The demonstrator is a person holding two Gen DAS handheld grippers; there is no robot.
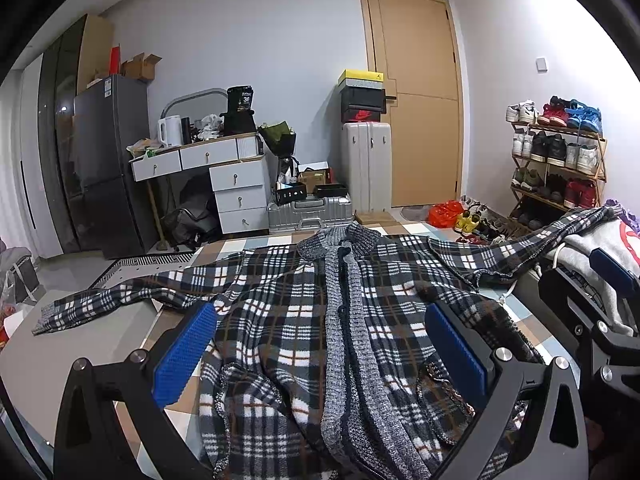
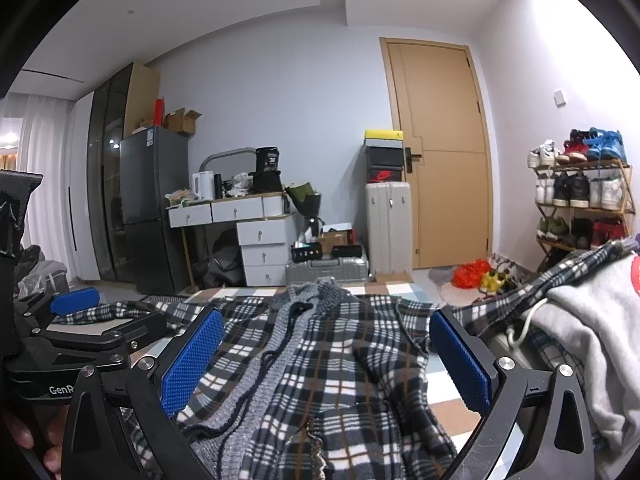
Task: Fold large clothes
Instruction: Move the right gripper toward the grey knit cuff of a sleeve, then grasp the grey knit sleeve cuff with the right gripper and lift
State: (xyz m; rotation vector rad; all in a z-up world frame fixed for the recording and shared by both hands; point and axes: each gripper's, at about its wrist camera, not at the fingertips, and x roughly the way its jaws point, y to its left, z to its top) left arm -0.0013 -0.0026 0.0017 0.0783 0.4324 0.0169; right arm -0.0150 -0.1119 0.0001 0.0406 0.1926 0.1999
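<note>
A cluttered bedroom lies ahead. On the checked bedspread the plaid cardigan lies spread flat under my left gripper and right gripper, both gaping wide, holding nothing.

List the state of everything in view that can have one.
Plaid shirt: spread flat, unfolded, sleeves out.
Left hand-held gripper: open, empty, over the shirt.
Right hand-held gripper: open, empty.
Grey hoodie: heaped, unfolded.
Door: closed.
Drawers: closed.
</note>
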